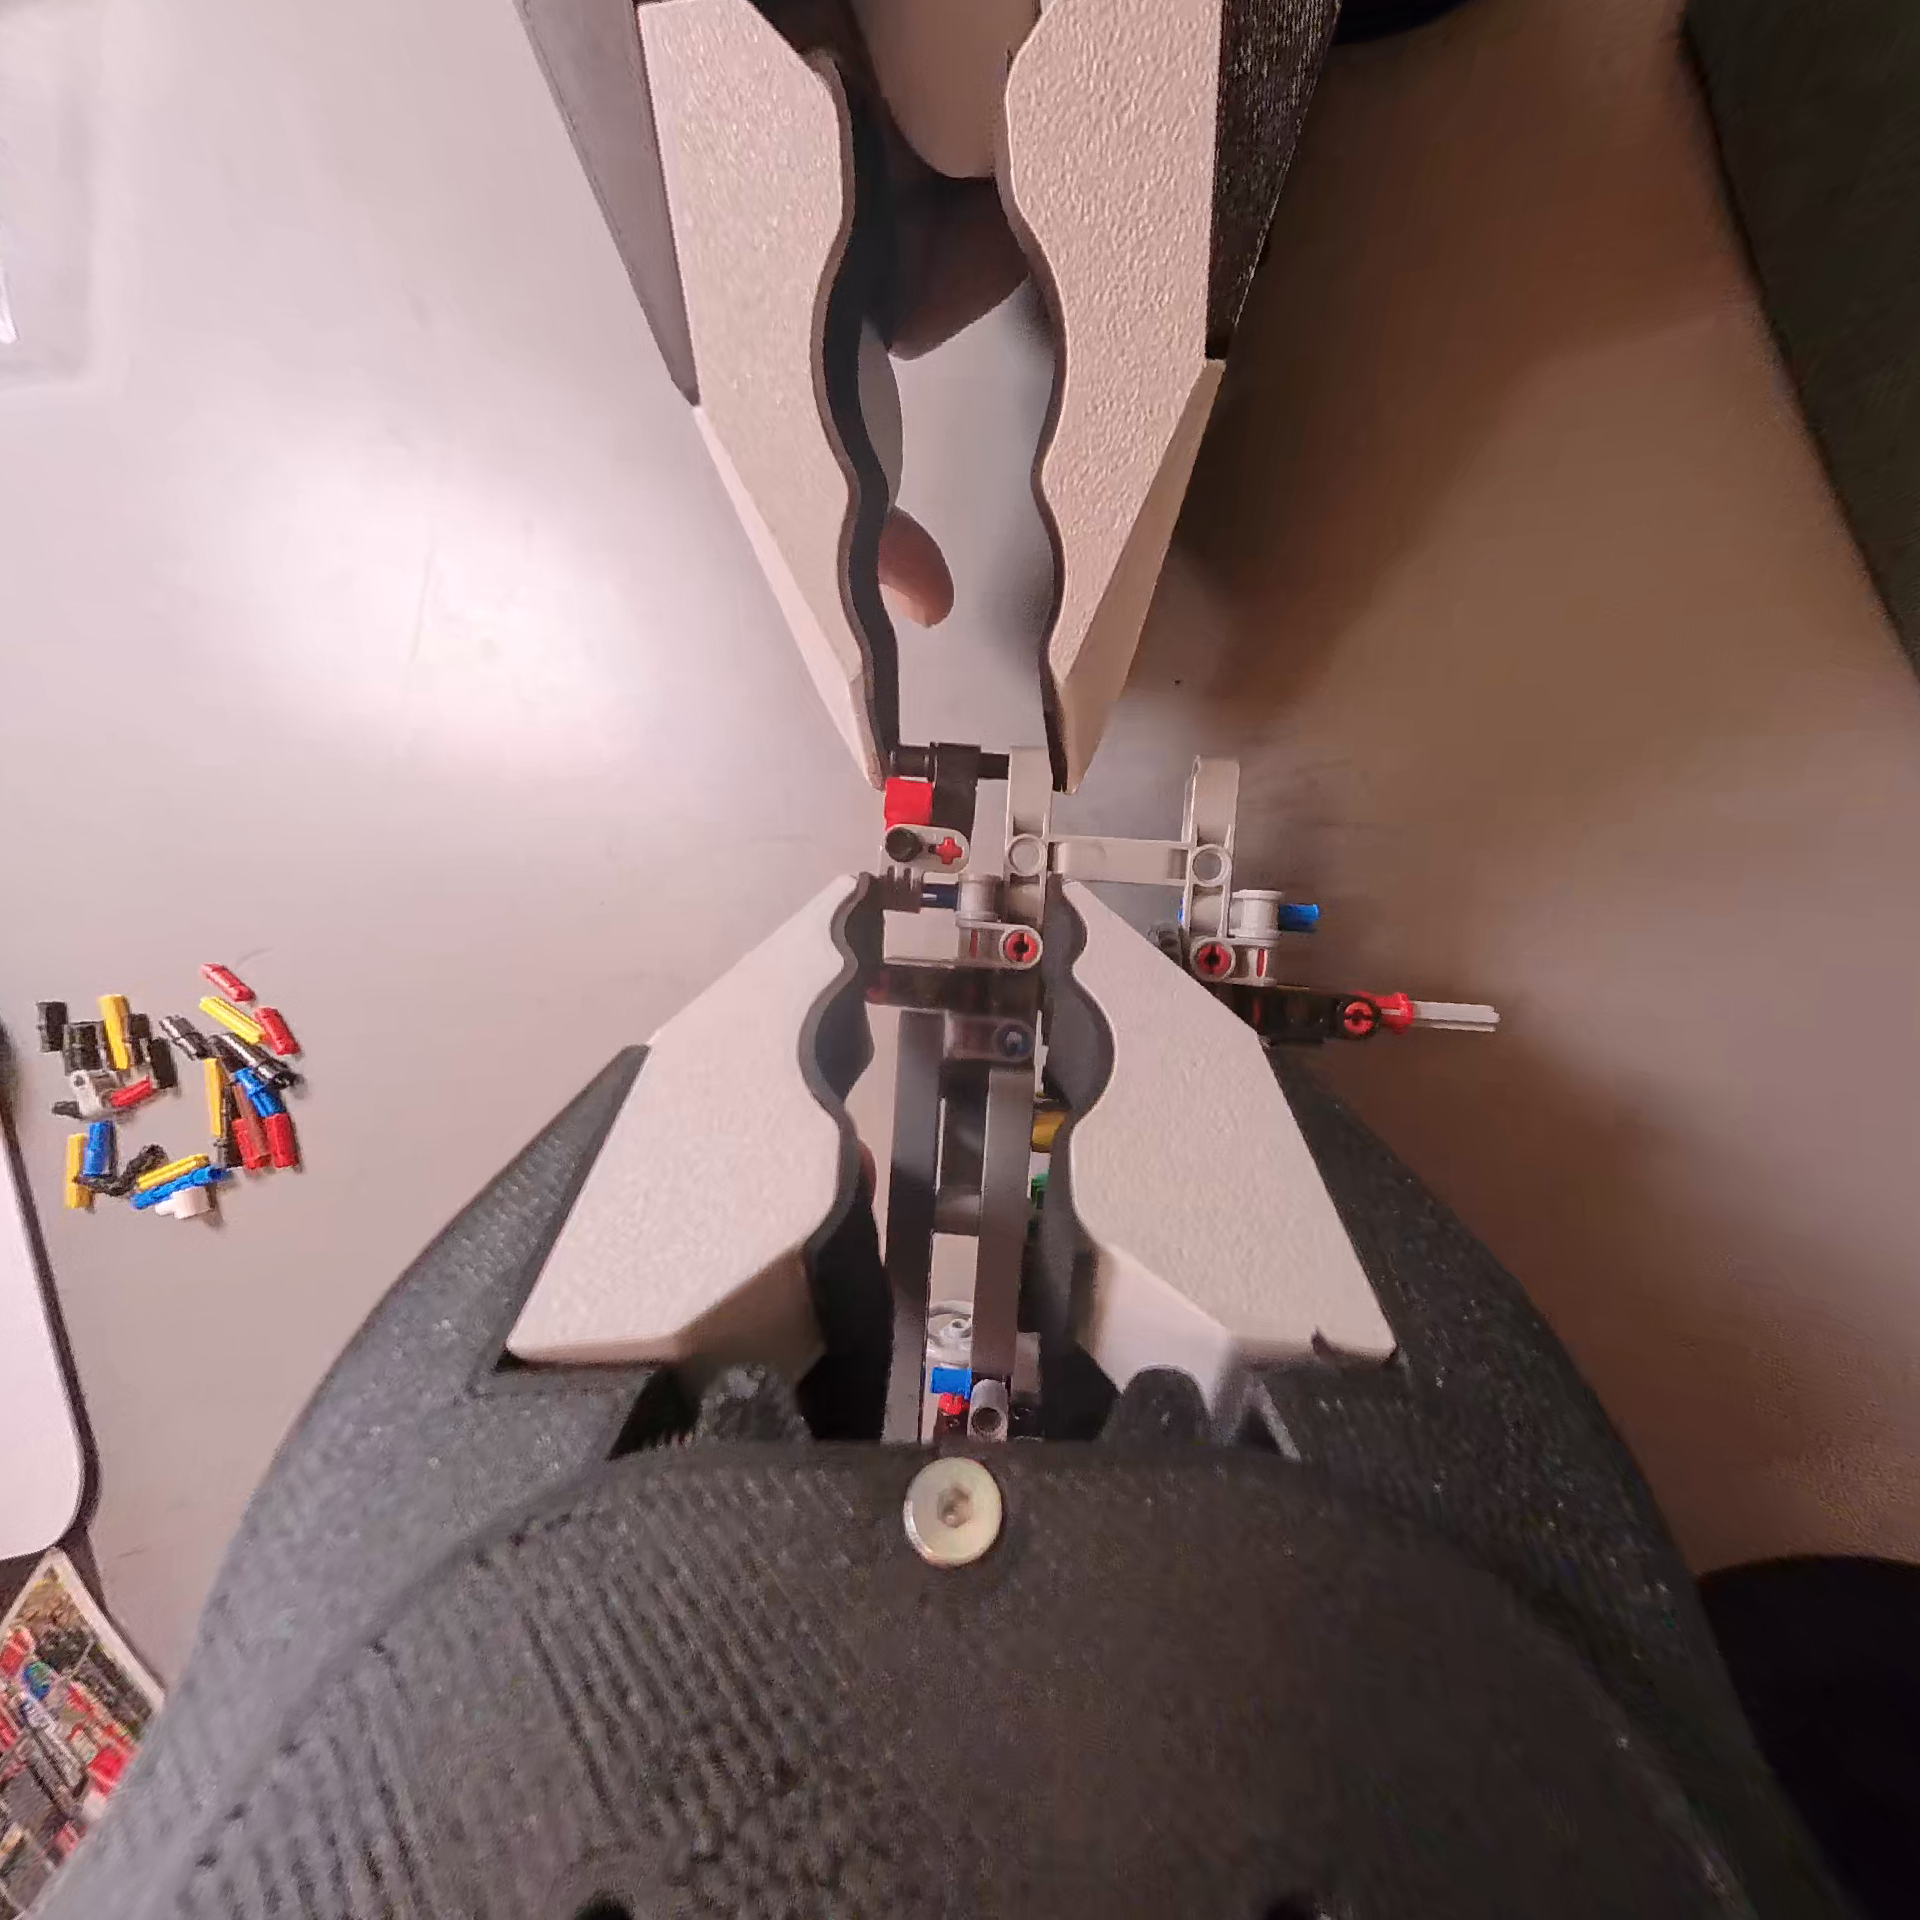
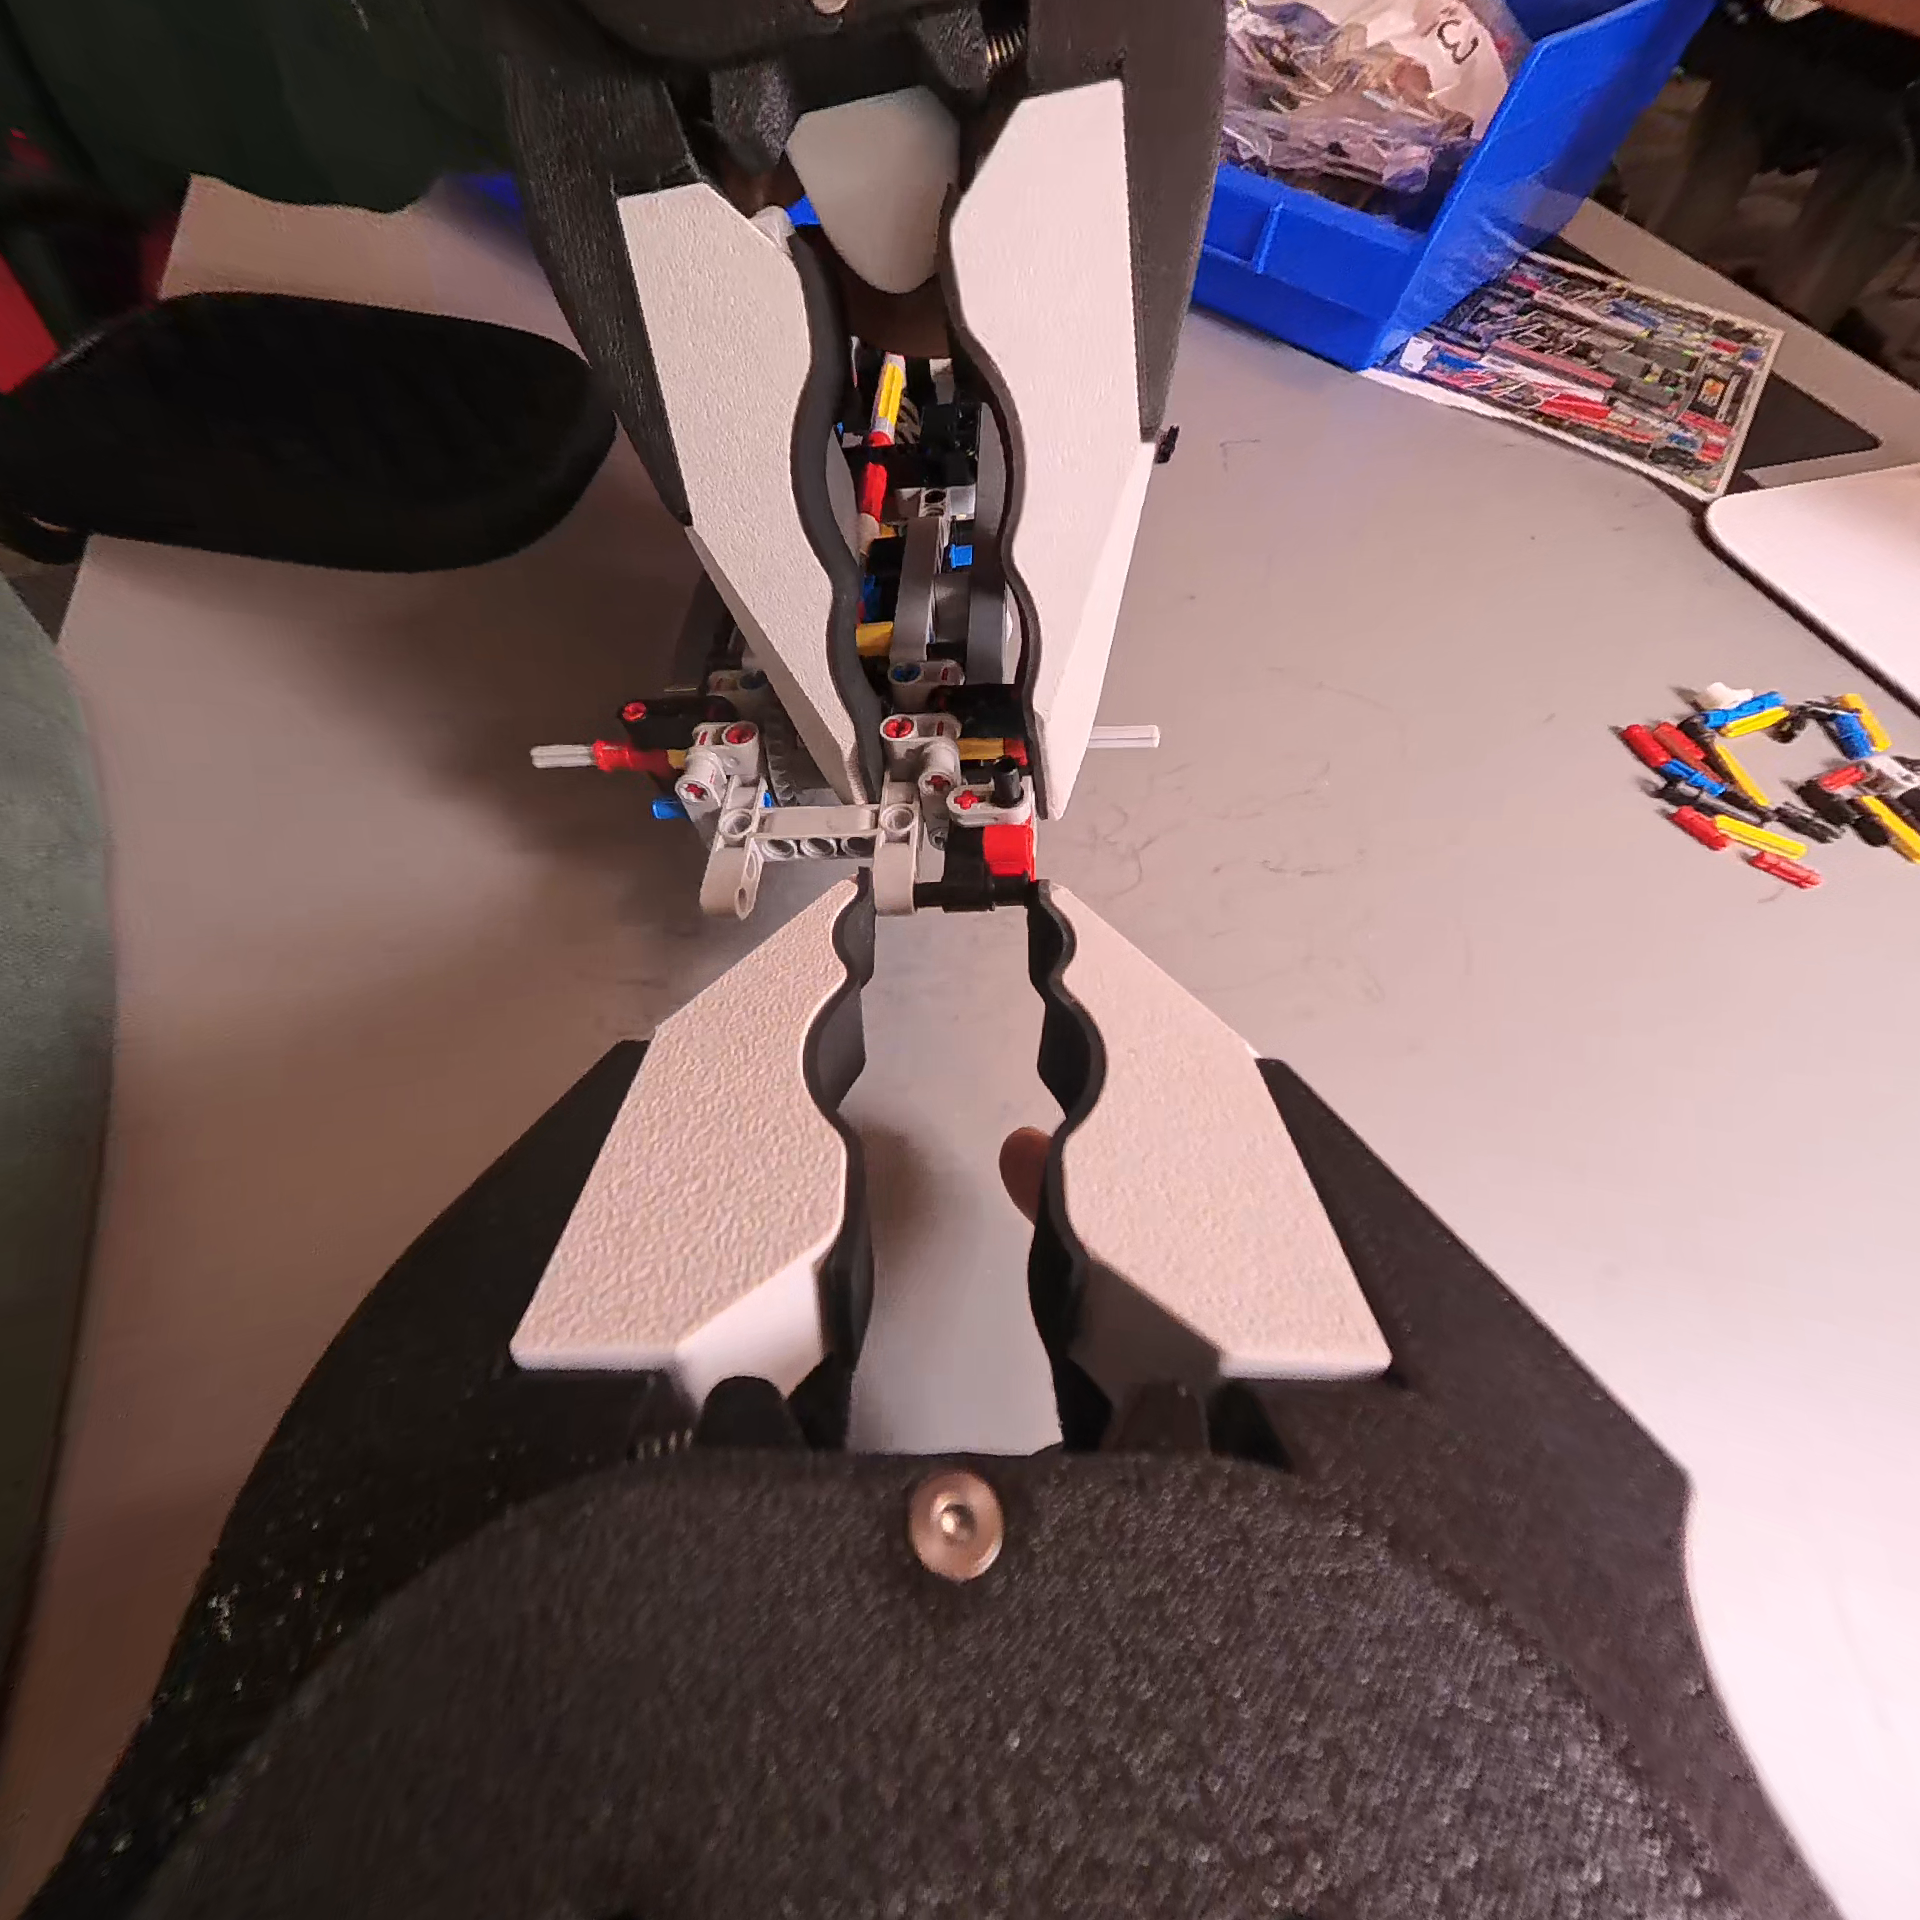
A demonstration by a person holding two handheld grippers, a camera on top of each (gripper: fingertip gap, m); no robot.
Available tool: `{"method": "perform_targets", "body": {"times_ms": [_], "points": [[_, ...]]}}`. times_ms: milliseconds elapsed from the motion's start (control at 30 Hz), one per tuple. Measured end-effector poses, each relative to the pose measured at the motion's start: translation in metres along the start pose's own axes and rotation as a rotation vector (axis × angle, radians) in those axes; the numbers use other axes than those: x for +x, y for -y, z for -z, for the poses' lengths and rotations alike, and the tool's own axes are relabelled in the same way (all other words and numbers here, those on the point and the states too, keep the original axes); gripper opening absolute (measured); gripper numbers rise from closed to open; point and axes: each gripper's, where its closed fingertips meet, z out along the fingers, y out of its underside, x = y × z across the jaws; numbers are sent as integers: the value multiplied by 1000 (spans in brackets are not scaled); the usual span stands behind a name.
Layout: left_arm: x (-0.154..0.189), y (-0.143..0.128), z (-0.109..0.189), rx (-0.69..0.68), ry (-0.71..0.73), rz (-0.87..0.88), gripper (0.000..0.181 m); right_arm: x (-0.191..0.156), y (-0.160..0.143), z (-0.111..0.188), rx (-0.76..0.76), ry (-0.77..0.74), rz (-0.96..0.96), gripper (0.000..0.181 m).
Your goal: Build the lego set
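Note:
A partly built Lego model (image 1: 1117,857) of grey beams with black, red, blue and yellow parts sits low over the grey table (image 1: 416,520). My left gripper (image 1: 961,894) is shut on the model's body, which runs back between its fingers. My right gripper (image 1: 971,774) comes in from the opposite side. In the right wrist view, my right gripper (image 2: 951,894) is clamped across a black connector (image 2: 971,883) and a grey beam end at the front of the model (image 2: 810,826). The left gripper (image 2: 956,795) faces it, holding the model.
A pile of loose small pins and axles (image 1: 171,1091) lies on the table, also in the right wrist view (image 2: 1787,774). A blue bin (image 2: 1351,260) with bagged parts and a printed parts sheet (image 2: 1600,374) are at the back right. A black pad (image 2: 291,436) lies at the left. Only a small space, under 4 cm, lies between the two pairs of fingers.

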Motion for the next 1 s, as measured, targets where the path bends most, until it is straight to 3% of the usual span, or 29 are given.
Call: {"method": "perform_targets", "body": {"times_ms": [33, 633, 833, 1000], "points": [[1, 0, 0, 2, -11, 3, 22, 0, 0, 0, 0, 6, -9, 26], [-1, 4, 0, 22, -11, -19, 23, 1, 0, -1, 13, -17, 27, 22], [-4, 4, 2, 25, 31, -39, 34, 3, 1, -2, 29, -20, 38, 22], [-14, 9, 22, 111, 109, 2, 47, 4, 4, 0, 41, -25, 36, 22]]}}
